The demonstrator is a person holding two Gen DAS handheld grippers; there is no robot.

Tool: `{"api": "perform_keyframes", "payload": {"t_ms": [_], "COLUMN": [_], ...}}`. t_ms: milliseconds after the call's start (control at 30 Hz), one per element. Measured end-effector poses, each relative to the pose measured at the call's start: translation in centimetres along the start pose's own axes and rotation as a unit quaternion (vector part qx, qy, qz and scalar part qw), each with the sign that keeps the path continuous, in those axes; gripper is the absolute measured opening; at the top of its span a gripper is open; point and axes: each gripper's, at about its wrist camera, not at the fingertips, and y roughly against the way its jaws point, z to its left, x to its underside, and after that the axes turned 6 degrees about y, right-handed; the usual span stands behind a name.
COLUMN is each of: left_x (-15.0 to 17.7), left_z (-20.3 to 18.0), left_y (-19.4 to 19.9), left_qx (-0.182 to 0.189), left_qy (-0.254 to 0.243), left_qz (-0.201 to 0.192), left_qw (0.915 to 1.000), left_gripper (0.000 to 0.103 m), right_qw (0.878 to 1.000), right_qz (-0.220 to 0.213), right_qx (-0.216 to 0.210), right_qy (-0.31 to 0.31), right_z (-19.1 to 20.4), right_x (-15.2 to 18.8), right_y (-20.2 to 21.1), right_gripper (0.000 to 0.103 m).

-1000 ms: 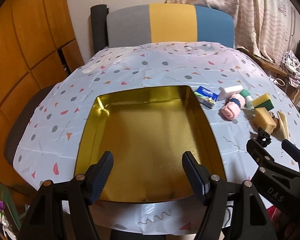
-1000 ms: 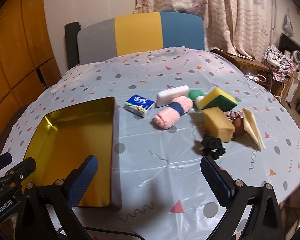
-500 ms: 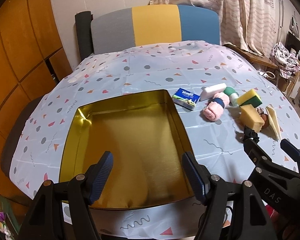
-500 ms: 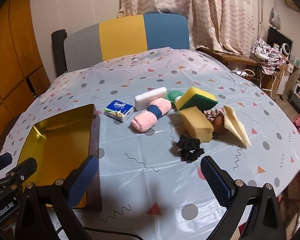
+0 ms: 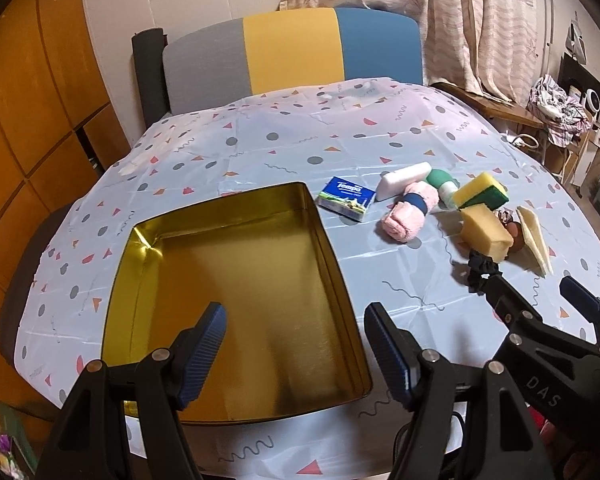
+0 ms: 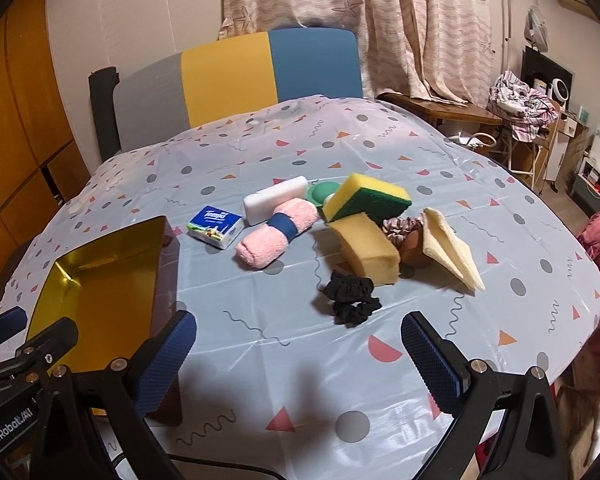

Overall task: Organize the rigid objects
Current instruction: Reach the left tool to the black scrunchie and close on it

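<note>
Both views have been drawn back and raised; the gold tin [image 5: 236, 280] now sits farther off. Left gripper [image 5: 294, 344] and right gripper [image 6: 298, 344] are held spread, empty. The white block [image 6: 276, 199] is best approached squarely.

Tin [image 5: 332, 256] sits on the tabletop [image 6: 300, 344], left part, near edge. Left tongs [image 5: 296, 344] hang over the tin's near right corner. Right tongs [image 6: 300, 352] hang right of the tin, over bare tabletop.

Right of the tin's far corner: tissue pack [image 6: 215, 226]. Right of the pack: towel roll [image 6: 278, 233]; block [image 6: 275, 200] just behind the roll. Bottle [image 6: 323, 193] right of the block, partly behind the scouring sponge [image 6: 366, 197]. Plain sponge [image 6: 367, 249] before the scouring sponge. Scrunchie [image 6: 350, 298] nearest, before the plain sponge. Folded cloth [image 6: 452, 247] rightmost.

Chair [image 6: 228, 80] behind the tabletop.
</note>
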Motion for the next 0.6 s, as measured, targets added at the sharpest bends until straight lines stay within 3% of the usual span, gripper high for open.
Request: {"api": "perform_keyframes", "payload": {"t_ms": [233,433,600], "left_x": [0.0,-0.1,-0.2], "left_z": [-2.1,-3.7,-5.8], "left_y": [-0.9,-1.5,-2.3], "left_qx": [0.018,0.082,0.101], "left_qy": [-0.022,-0.026,-0.04], "left_qz": [0.011,0.016,0.024], "left_qw": [0.9995,0.9962,0.9938], "left_gripper": [0.072,0.072,0.072], "right_qw": [1.0,0.999,0.996], "right_qz": [0.003,0.005,0.015], "right_qx": [0.013,0.036,0.053], "right_qy": [-0.018,-0.04,-0.069], "right_z": [-2.1,-4.8,-7.9], "right_x": [0.2,0.5,1.0], "right_y": [-0.4,-0.9,-1.8], "right_gripper": [0.103,0.103,0.103]}}
